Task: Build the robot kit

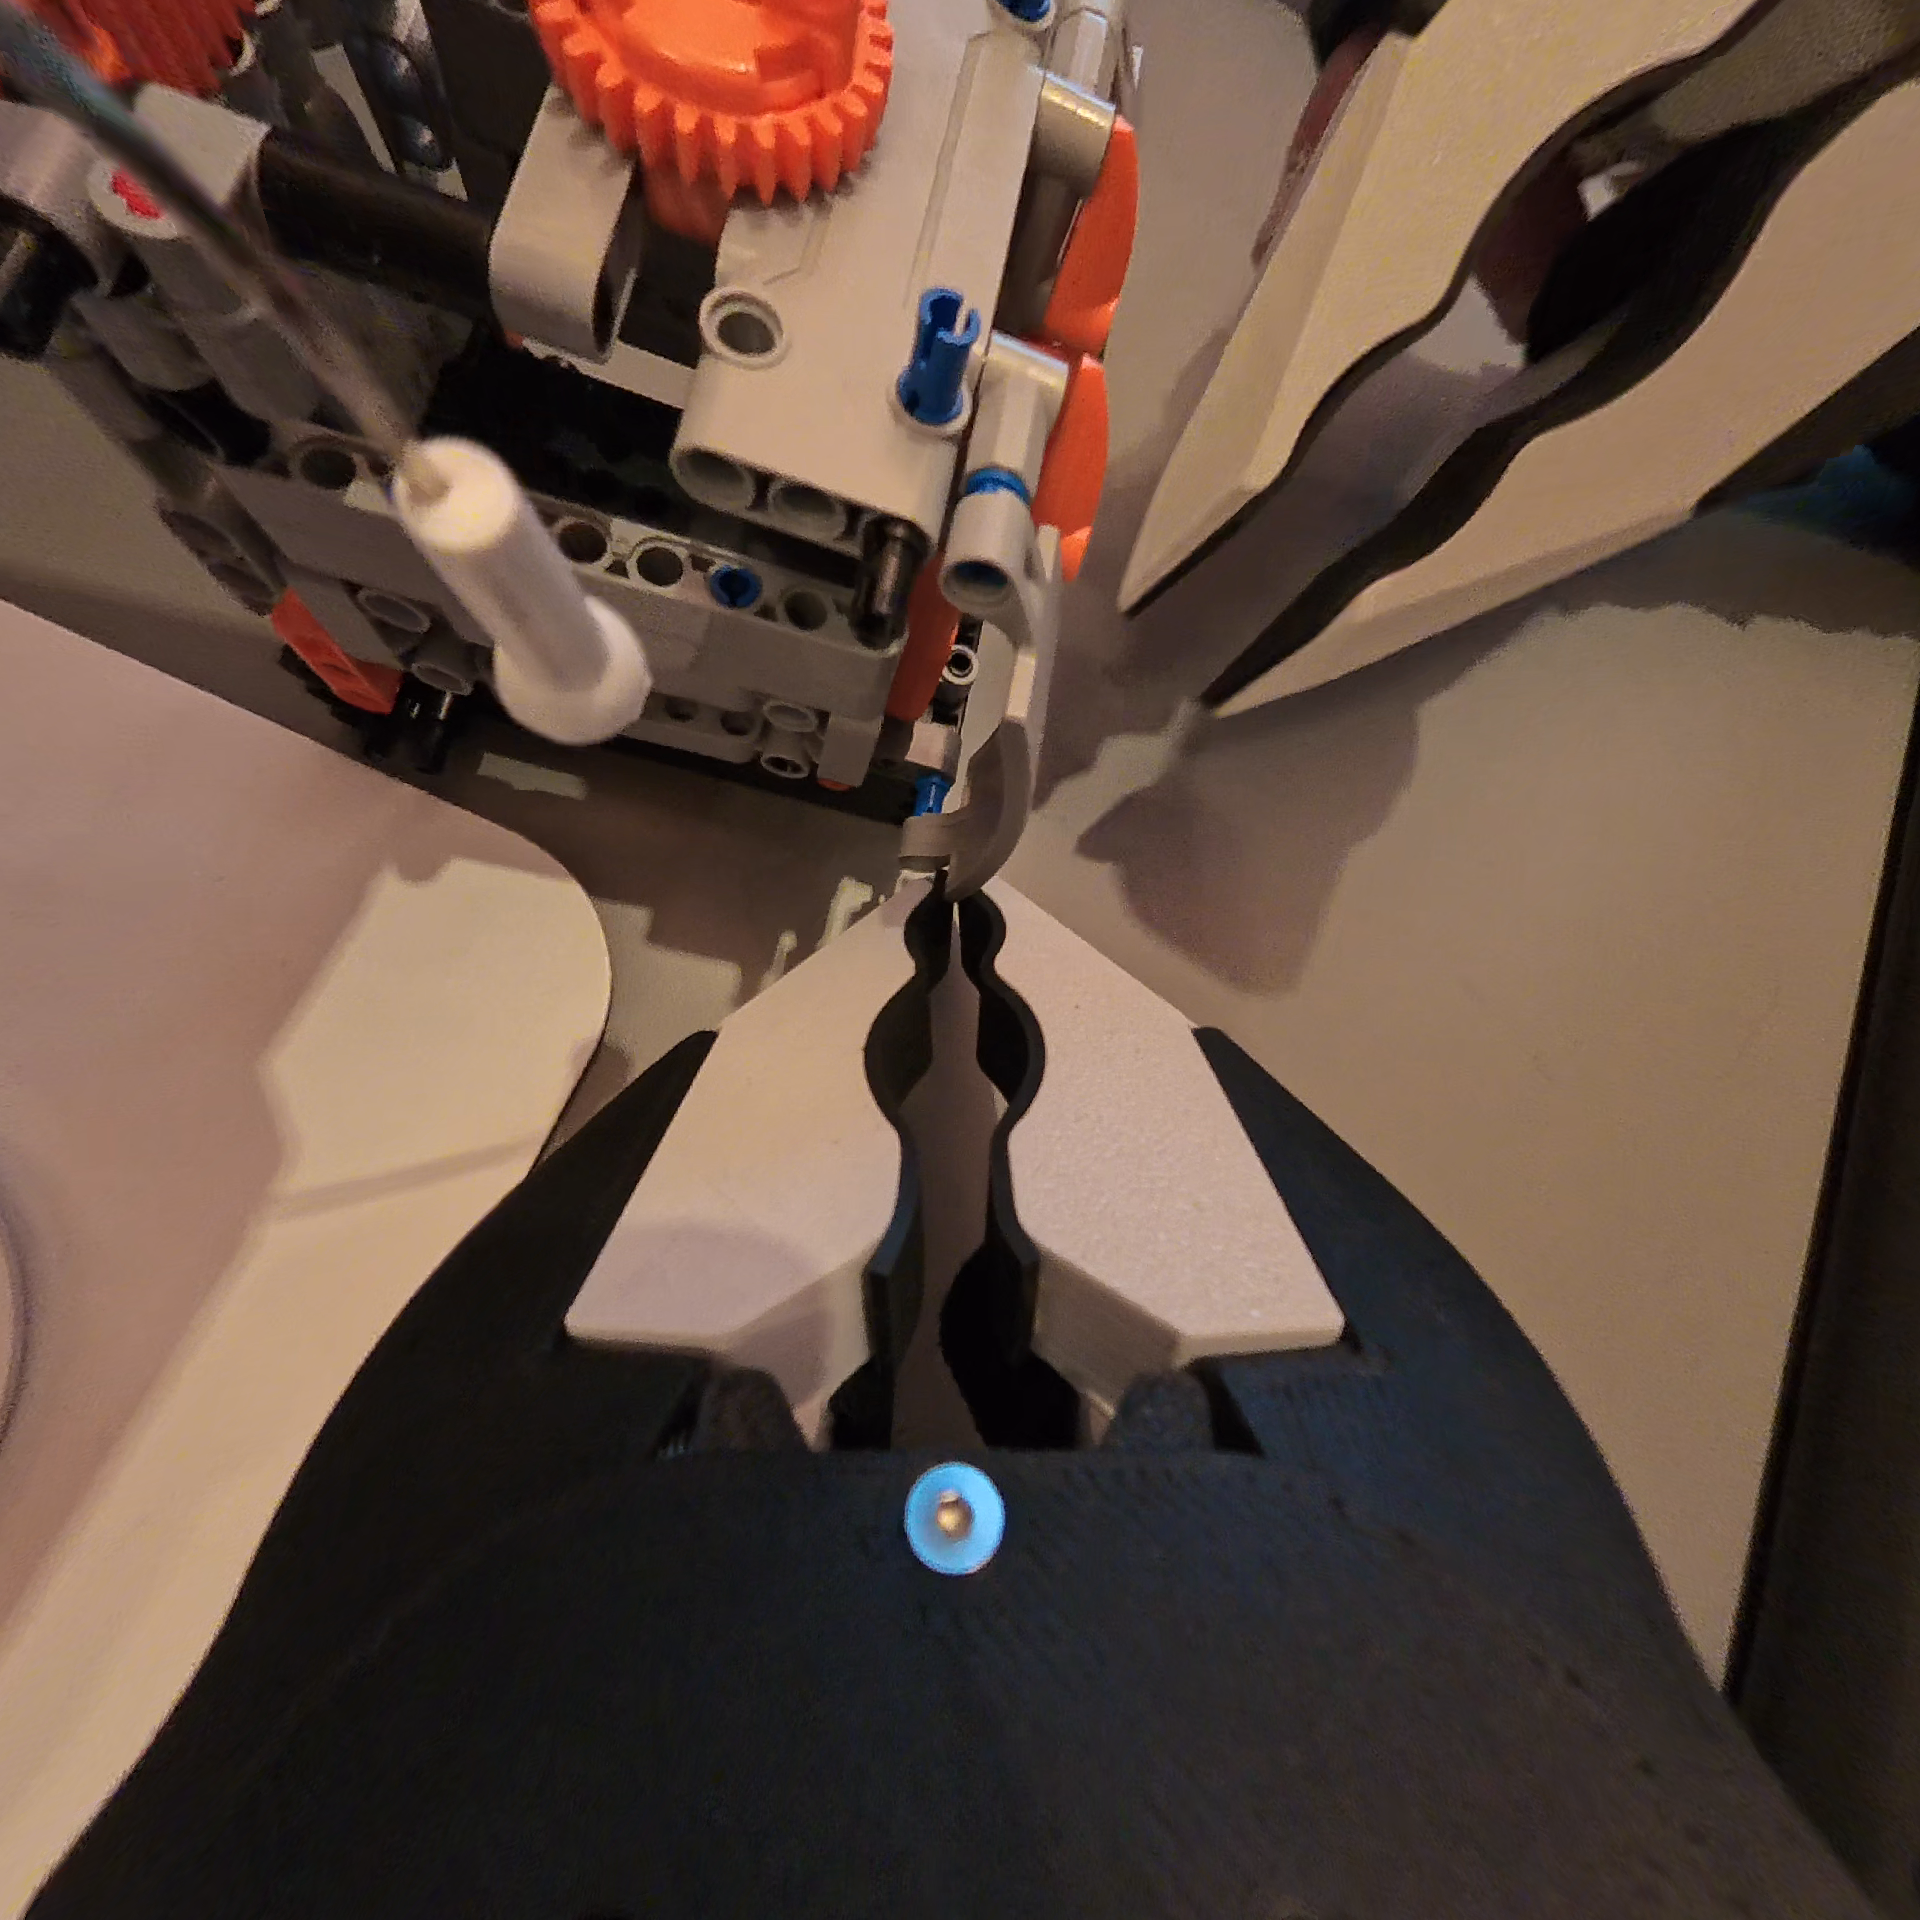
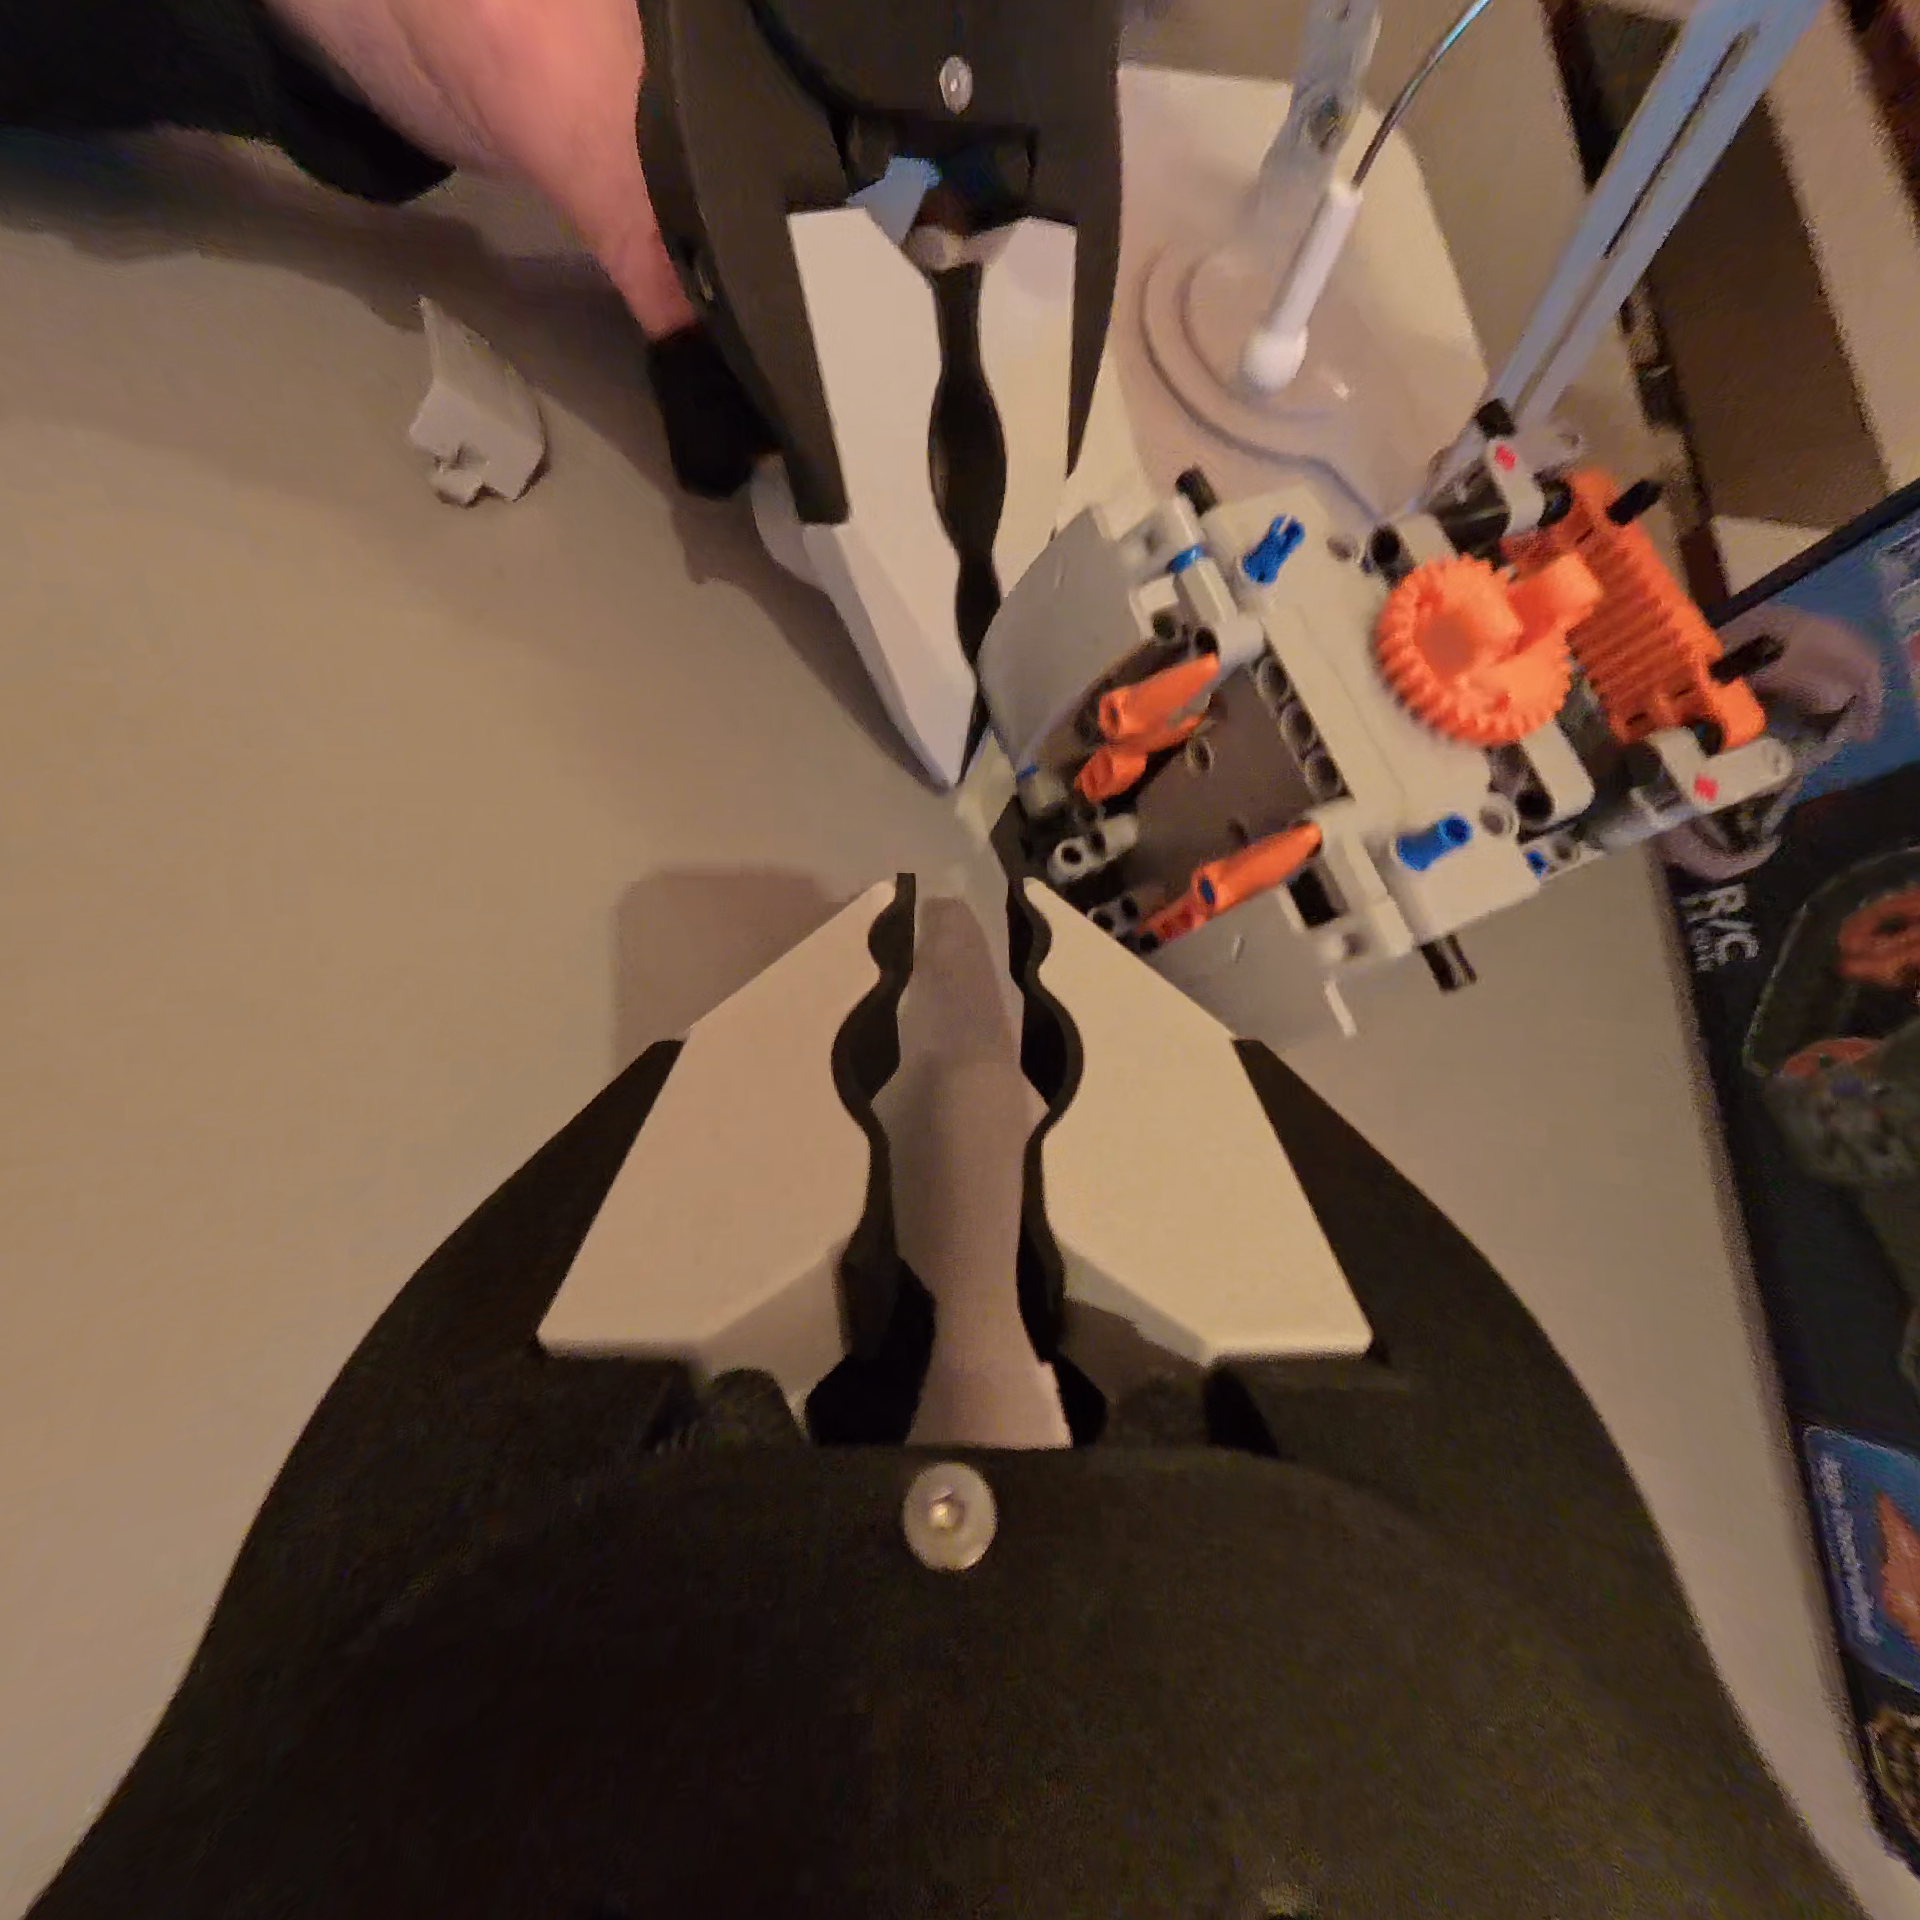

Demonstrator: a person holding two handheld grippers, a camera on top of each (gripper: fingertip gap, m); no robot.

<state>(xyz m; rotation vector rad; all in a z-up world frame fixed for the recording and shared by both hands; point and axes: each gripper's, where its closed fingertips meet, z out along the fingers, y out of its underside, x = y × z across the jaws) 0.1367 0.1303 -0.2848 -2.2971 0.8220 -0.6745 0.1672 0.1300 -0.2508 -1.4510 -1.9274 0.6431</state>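
Grey curved panel [image 1: 971, 821] of the brick model [image 1: 790, 436] sits pinched in our left claw [image 1: 948, 904]; our right claw [image 2: 961, 894] hangs parted and empty just beside it, above the counter [image 2: 312, 831].

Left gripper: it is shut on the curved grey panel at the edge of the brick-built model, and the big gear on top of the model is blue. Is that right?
Not quite. The big gear is orange, not blue; only small connector pins on the model are blue. The right wrist view shows it plainly. The rest holds: the left gripper is shut on the curved grey panel at the edge of the brick-built model.
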